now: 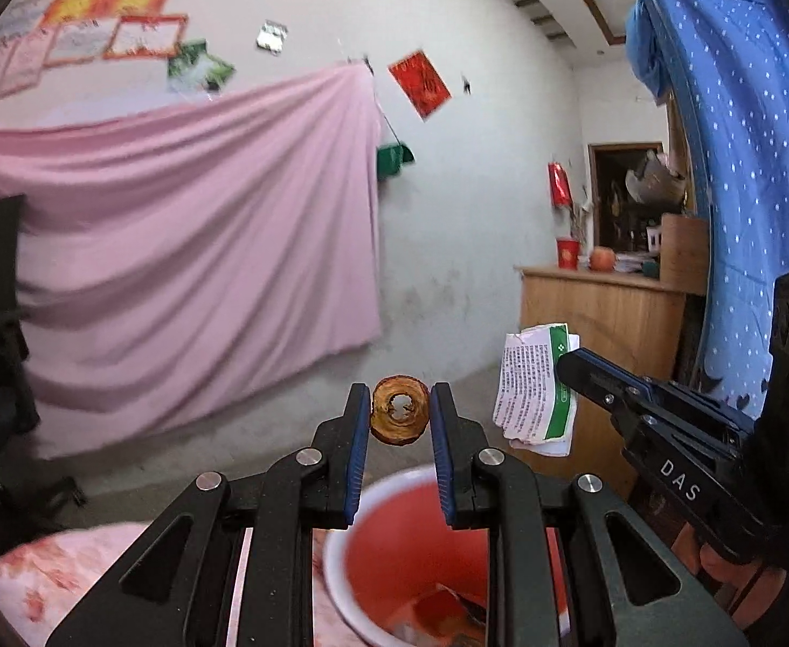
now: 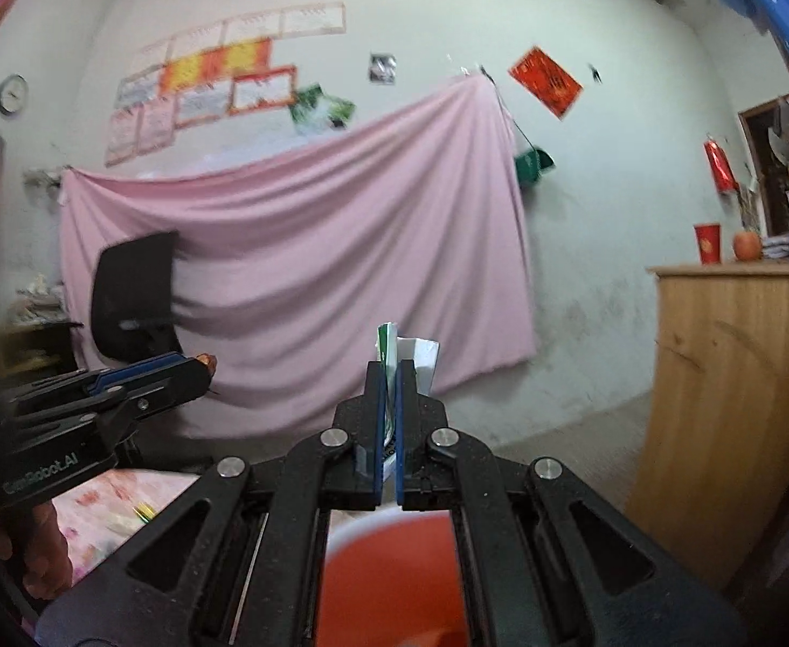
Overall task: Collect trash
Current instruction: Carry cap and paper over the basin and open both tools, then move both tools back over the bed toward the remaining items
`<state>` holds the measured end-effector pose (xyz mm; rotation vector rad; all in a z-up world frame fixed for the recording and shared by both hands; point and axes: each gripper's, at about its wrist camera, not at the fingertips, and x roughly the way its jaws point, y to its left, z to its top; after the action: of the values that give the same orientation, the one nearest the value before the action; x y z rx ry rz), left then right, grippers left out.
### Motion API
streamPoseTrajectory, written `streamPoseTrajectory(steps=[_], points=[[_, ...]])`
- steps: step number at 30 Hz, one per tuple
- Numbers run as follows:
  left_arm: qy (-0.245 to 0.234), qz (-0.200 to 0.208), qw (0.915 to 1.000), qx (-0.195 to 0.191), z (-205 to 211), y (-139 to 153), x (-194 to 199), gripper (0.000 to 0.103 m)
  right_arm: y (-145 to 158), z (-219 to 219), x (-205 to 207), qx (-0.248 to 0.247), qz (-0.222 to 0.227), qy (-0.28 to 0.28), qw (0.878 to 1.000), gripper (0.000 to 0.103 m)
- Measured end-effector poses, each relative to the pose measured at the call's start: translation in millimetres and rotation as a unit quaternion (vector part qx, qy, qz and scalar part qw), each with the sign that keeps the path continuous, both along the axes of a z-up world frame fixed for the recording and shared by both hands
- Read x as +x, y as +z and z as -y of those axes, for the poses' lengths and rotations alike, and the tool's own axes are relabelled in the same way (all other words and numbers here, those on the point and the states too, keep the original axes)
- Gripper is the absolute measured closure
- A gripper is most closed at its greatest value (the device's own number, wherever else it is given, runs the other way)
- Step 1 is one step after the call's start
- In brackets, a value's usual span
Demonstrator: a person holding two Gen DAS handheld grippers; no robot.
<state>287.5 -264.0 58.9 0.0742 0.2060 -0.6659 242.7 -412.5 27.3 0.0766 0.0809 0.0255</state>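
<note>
**Both claws loaded, bin at six o'clock**

My left claw [image 1: 399, 416] pinches a dried fruit ring [image 1: 400, 414] upright between its pads. My right claw [image 2: 390, 420] is pressed tight on a folded paper packet [image 2: 413, 358]. The red bin [image 1: 394, 550] sits at six o'clock, under both tips, so I judge release comes next.

Both wrist views face level; share pink sheet [image 1: 189, 248], red bin [image 2: 389, 577].
</note>
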Motion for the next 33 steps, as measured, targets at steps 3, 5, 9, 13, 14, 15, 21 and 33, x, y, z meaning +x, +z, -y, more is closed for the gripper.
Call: streamPoseTrajectory(steps=[3,5,9,13,14,15,21,33], points=[[0.001,-0.041,0.999,0.018,15,-12,10,0.084,-10,12,8,0.001,-0.037,-0.008,0.999,0.077],[0.0,-0.069,0.9972,0.031,23,-18,15,0.084,-17,14,14,0.004,-0.061,-0.007,0.998,0.077],[0.0,-0.143,0.9891,0.035,34,-31,36,0.084,-31,19,25,0.011,-0.103,-0.005,0.995,0.077],[0.003,-0.19,0.9806,0.048,38,-37,50,0.084,-41,23,32,0.016,-0.129,-0.001,0.992,0.077],[0.0,-0.198,0.979,0.049,36,-37,52,0.084,-44,24,34,0.017,-0.134,0.0,0.991,0.077],[-0.002,-0.205,0.9775,0.049,33,-39,53,0.084,-46,24,36,0.016,-0.139,0.0,0.99,0.077],[0.002,-0.232,0.9716,0.045,28,-38,62,0.083,-56,23,43,0.016,-0.162,0.004,0.987,0.076],[0.049,-0.223,0.9736,0.013,-13,-33,50,0.06,-47,15,46,0.018,-0.156,0.015,0.987,0.068]])
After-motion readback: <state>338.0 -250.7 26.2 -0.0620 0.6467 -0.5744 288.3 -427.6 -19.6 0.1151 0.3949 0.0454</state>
